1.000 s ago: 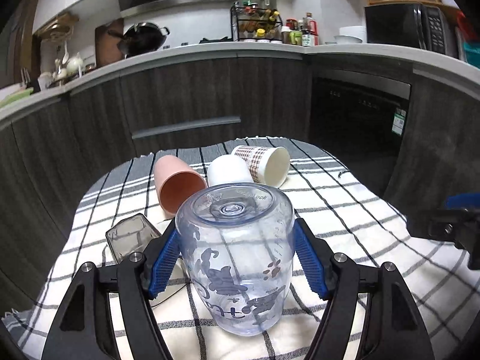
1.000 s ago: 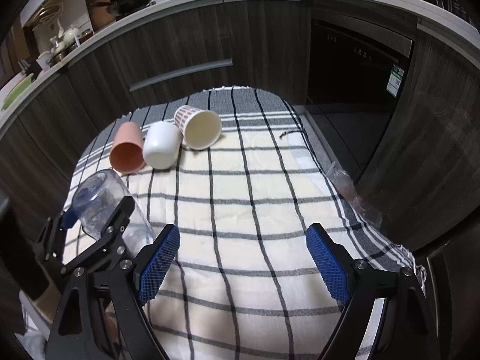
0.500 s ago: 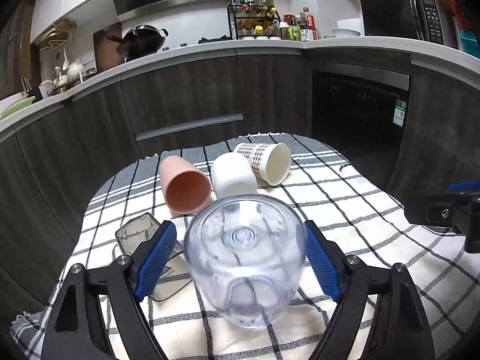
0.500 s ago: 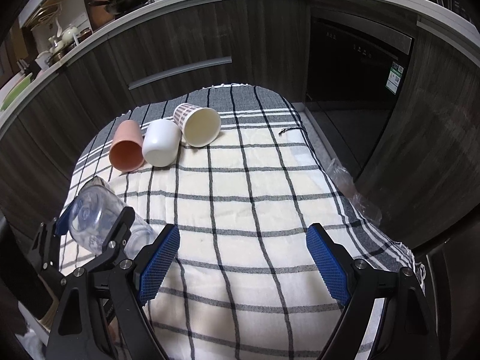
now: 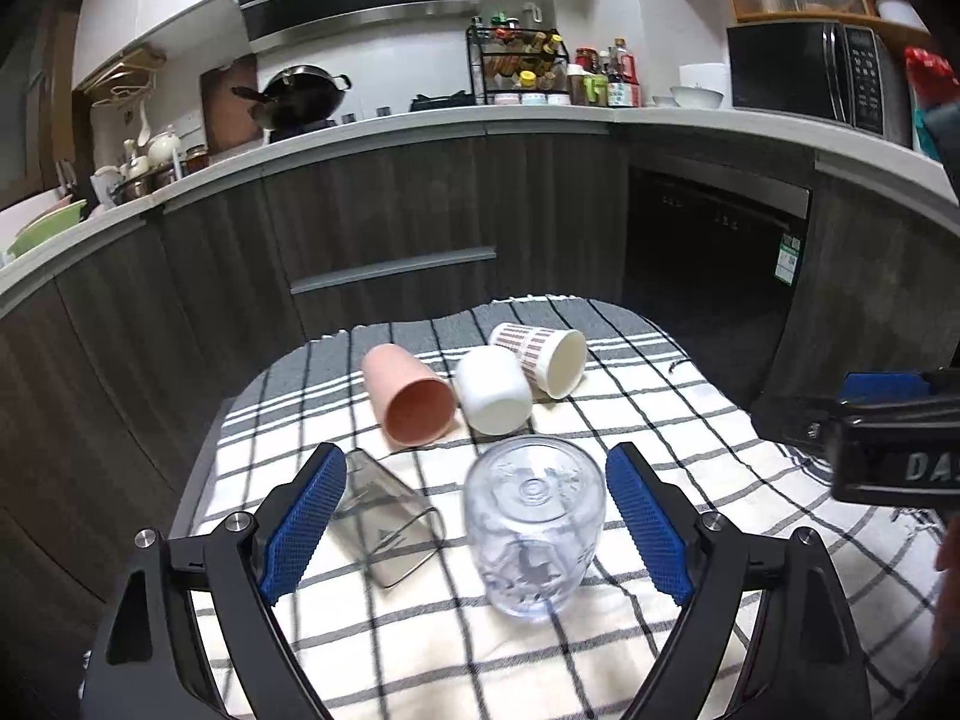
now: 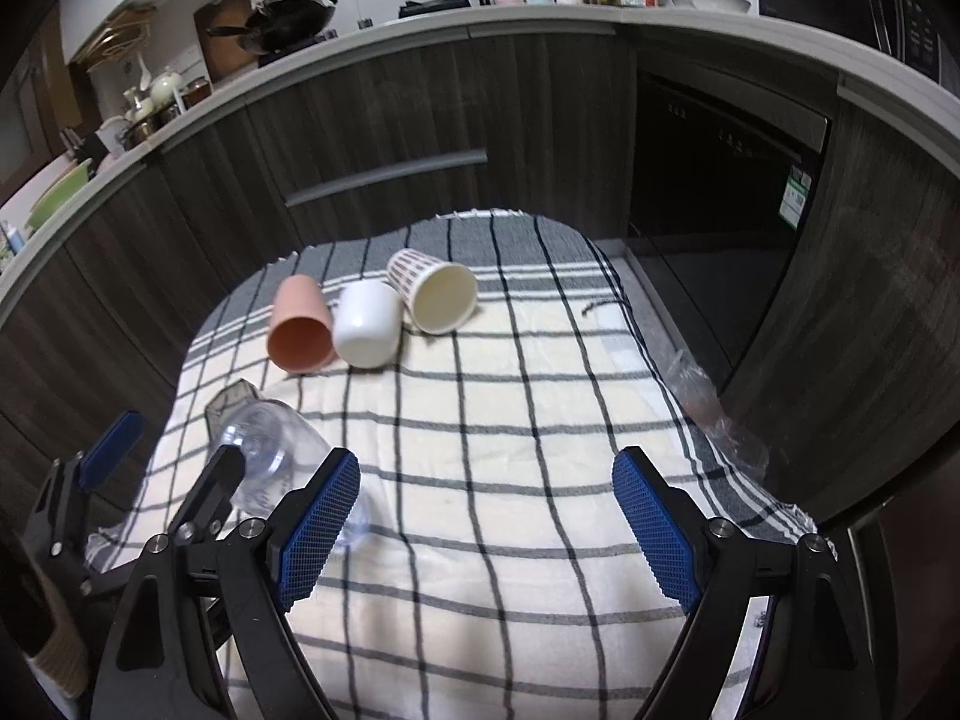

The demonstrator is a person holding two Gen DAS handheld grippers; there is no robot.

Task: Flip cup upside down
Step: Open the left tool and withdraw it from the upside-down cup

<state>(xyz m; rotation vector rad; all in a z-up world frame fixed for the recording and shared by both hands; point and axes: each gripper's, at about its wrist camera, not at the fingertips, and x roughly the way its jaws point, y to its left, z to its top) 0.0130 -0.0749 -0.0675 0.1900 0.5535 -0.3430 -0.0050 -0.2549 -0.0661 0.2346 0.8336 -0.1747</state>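
Dark wood-grain kitchen cabinets curve behind a desk point(image 5: 690, 420) draped in a cream cloth with a black check. On that cloth, low in the centre of the left wrist frame, stands the clear plastic cup point(image 5: 534, 531), mouth down and base up, its round bottom with a moulded ring facing the camera and faint dark printed figures showing through the wall. It is slightly blurred. In the right wrist frame the same cup point(image 6: 264, 450) sits at lower left, partly hidden behind the left gripper's black finger.

The left gripper point(image 5: 477, 531) is released: its blue pads point(image 5: 645, 531) stand wide on either side of the cup, apart from it, the cup nearer the right-hand pad. A second ago those pads were pressed against the cup's sides and the cup filled the lower centre of the frame; half a second ago they had already let go, and now the gap is wider and the cup appears farther from the camera. The right gripper point(image 6: 486, 531) is spread open over bare cloth, holding nothing, just as in both earlier views.

Just left of the clear cup lies a smoky transparent square container point(image 5: 384, 516) on its side. Beyond, mid-frame, a pink cup point(image 5: 411, 402), a white cup point(image 5: 493, 390) and a patterned paper cup point(image 5: 543, 357) lie on their sides in a touching row
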